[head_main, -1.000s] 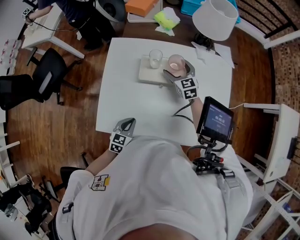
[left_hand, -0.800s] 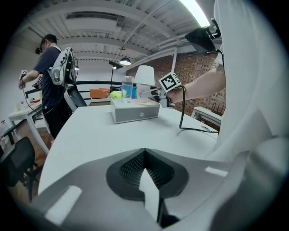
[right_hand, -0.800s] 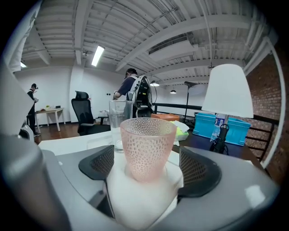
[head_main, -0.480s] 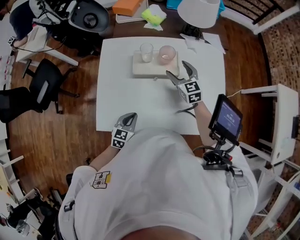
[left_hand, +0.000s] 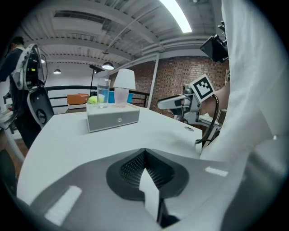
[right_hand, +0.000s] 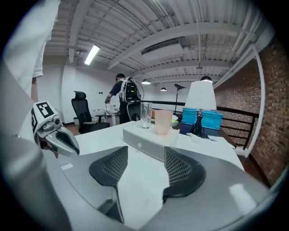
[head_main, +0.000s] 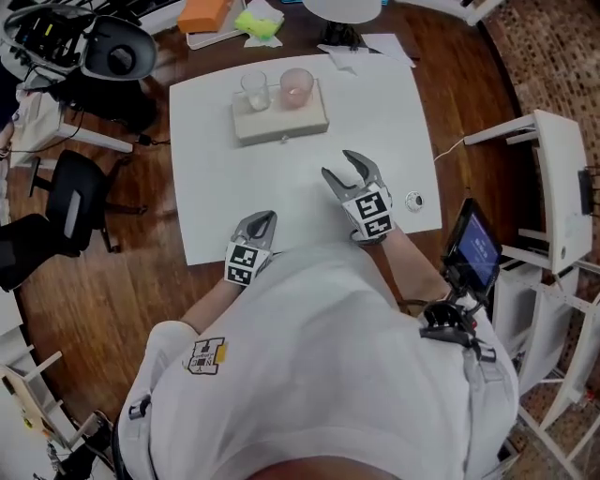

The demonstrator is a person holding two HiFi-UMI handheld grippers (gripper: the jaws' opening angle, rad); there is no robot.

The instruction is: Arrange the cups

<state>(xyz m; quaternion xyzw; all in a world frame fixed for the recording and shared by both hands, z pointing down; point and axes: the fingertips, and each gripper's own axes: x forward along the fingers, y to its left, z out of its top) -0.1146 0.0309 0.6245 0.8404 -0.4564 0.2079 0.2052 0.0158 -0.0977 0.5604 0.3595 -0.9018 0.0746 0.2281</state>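
Found left gripper [head_main: 264,219] clenched, empty, at near edge of white surface [head_main: 281,187]. Logged right gripper [head_main: 337,165] mid-surface, jaws closing, apart, nothing between. Noted clear cup [head_main: 254,89] and pink cup [head_main: 296,84] side by side atop grey box [head_main: 279,120] at far side. Beyond: lamp [head_main: 342,7], wood floor [head_main: 122,272], black office chair [head_main: 70,202] left.
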